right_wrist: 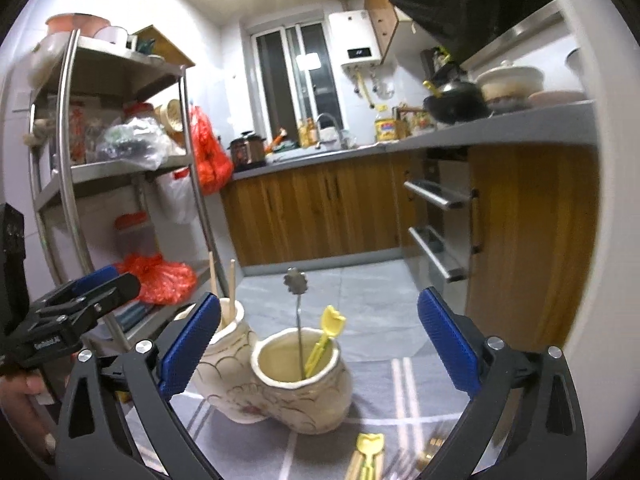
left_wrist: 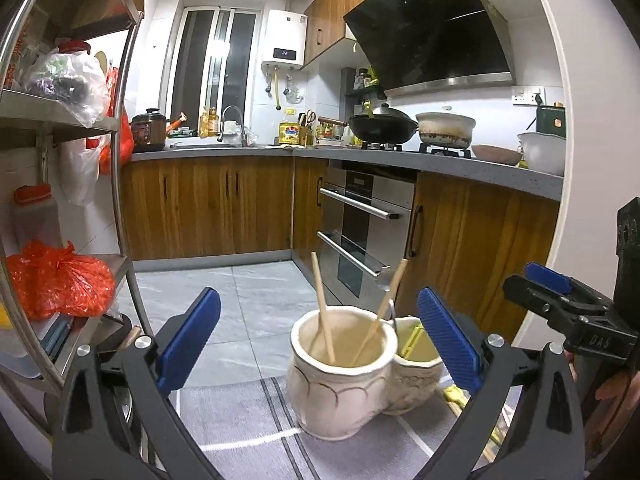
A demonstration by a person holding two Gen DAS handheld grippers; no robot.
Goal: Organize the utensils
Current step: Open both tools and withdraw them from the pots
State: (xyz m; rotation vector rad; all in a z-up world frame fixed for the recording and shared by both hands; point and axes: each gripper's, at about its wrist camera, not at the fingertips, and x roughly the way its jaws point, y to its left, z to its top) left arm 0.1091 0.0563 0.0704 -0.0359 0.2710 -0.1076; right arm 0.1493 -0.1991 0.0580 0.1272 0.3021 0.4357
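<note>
Now, loose yellow utensil [right_wrist: 370,450] lies on the desk's grey cloth [right_wrist: 400,392], just near of the twin ceramic holder [right_wrist: 304,380], long axis running near-to-far. Right tool [right_wrist: 320,344] is nearer, spread wide, empty; left tool [left_wrist: 320,340] likewise wide, empty.

A home kitchen. In the left wrist view a black wok [left_wrist: 382,125] and a white casserole pot [left_wrist: 446,128] sit on a gas hob at 1 o'clock, under a slanted black range hood [left_wrist: 432,28]. A built-in oven [left_wrist: 362,224] is set among wooden cabinets [left_wrist: 208,208] at centre. At 12 o'clock are a sink tap [left_wrist: 236,120], a cooking oil bottle [left_wrist: 290,130] and a wall-mounted water heater [left_wrist: 285,42]. A steel shelf rack [left_wrist: 120,128] with bagged groceries fills 9 o'clock.
</note>
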